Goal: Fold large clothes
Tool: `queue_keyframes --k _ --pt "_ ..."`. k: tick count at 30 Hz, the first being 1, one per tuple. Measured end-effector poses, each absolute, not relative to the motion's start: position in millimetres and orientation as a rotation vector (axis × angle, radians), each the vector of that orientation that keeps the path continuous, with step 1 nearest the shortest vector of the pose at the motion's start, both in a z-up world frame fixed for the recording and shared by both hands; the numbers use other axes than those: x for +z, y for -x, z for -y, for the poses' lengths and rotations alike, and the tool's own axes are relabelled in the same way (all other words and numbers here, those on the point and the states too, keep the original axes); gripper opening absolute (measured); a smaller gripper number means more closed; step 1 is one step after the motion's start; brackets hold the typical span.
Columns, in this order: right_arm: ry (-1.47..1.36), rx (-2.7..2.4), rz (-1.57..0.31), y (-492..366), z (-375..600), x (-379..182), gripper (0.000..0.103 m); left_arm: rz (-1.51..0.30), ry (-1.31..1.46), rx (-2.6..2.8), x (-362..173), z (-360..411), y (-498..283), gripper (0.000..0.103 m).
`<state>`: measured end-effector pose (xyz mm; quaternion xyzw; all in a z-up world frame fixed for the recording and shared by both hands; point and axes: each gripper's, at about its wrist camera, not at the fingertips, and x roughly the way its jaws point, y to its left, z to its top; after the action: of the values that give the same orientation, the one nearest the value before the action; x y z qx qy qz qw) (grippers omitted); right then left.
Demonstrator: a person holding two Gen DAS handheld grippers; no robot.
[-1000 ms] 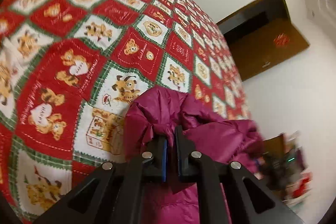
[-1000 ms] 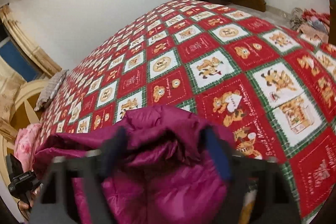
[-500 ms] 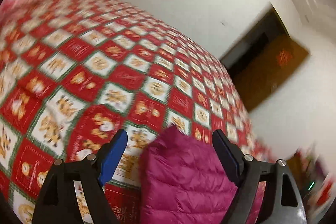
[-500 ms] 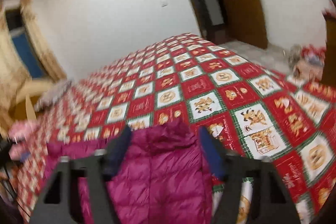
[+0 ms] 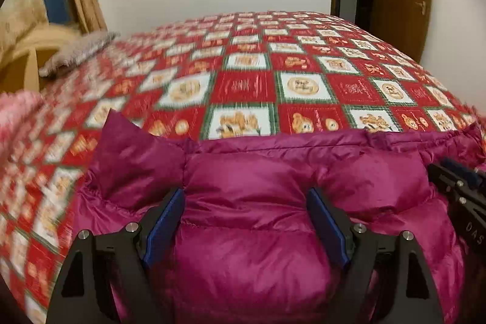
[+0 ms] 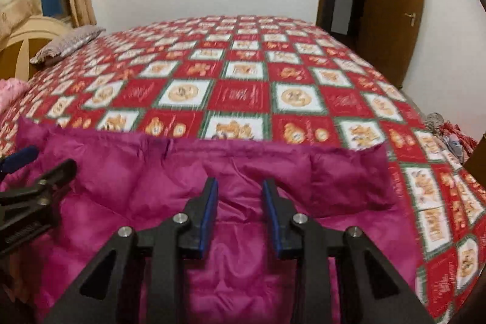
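Observation:
A magenta puffer jacket point(image 5: 252, 190) lies spread on the bed's red, white and green patchwork quilt point(image 5: 243, 84), its far hem running straight across. My left gripper point(image 5: 246, 220) hovers over the jacket's left part, open wide, with the fabric lying below its fingers and not pinched. My right gripper point(image 6: 240, 211) is over the jacket point(image 6: 145, 181) further right. Its jaws are closing, and a narrow gap with jacket cloth behind it still shows between the pads. Each gripper shows at the edge of the other's view: the right gripper point(image 5: 455, 184) and the left gripper point(image 6: 33, 178).
A grey pillow point(image 6: 66, 43) rests at the bed's far left by a cream headboard point(image 6: 27, 35). Pink fabric point(image 5: 18, 111) lies at the left edge. A brown door point(image 6: 391, 5) stands open at the back right. Heaped clothes point(image 6: 449, 135) lie beside the bed's right side.
My left gripper let go of the bunched jacket and opened wide. Both views swung round to face across the bed. The jacket now lies flatter, and the right jaws have narrowed.

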<state>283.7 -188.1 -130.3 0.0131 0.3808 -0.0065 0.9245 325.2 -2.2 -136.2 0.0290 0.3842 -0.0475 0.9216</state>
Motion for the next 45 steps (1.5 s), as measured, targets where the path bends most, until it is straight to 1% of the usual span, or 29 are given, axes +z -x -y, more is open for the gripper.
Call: queue_keyframes --k 6,18,21,24,26,28,31,33,40,43,44,45 --pt "-0.069 -0.006 -0.78 -292 192 -144 0.034 -0.776 0.017 -0.111 -153 -2 -333 0.087" --pt "-0.039 -0.012 -0.8 -301 189 -151 0.034 -0.82 -0.018 -0.063 -164 7 -341 0.089" --pt "-0.067 -0.001 -0.81 -299 198 -142 0.031 -0.825 -0.028 -0.059 -165 8 -342 0.089" --pt "-0.024 -0.07 -0.732 -286 218 -114 0.032 -0.826 -0.025 -0.061 -165 6 -342 0.089" --pt "0.011 -0.138 -0.717 -284 236 -107 0.032 -0.826 -0.026 -0.061 -165 6 -342 0.089" --pt "-0.01 -0.175 -0.768 -289 258 -116 0.032 -0.826 -0.026 -0.061 -165 6 -341 0.089" --pt "-0.055 -0.211 -0.839 -294 282 -148 0.032 -0.823 -0.022 -0.066 -165 6 -341 0.089" --pt "-0.124 -0.19 -0.814 -292 290 -159 0.032 -0.824 -0.017 -0.069 -165 6 -342 0.089" --pt "-0.177 -0.169 -0.809 -294 296 -163 0.032 -0.84 -0.005 -0.08 -165 5 -344 0.09" --pt "-0.132 -0.179 -0.847 -296 293 -159 0.031 -0.894 -0.01 -0.148 -151 -5 -342 0.09" --pt "-0.096 -0.181 -0.875 -295 290 -153 0.03 -0.884 0.0 -0.157 -143 -11 -337 0.09" --pt "-0.076 -0.183 -0.866 -289 287 -142 0.021 -0.854 0.024 -0.165 -132 -21 -328 0.09"
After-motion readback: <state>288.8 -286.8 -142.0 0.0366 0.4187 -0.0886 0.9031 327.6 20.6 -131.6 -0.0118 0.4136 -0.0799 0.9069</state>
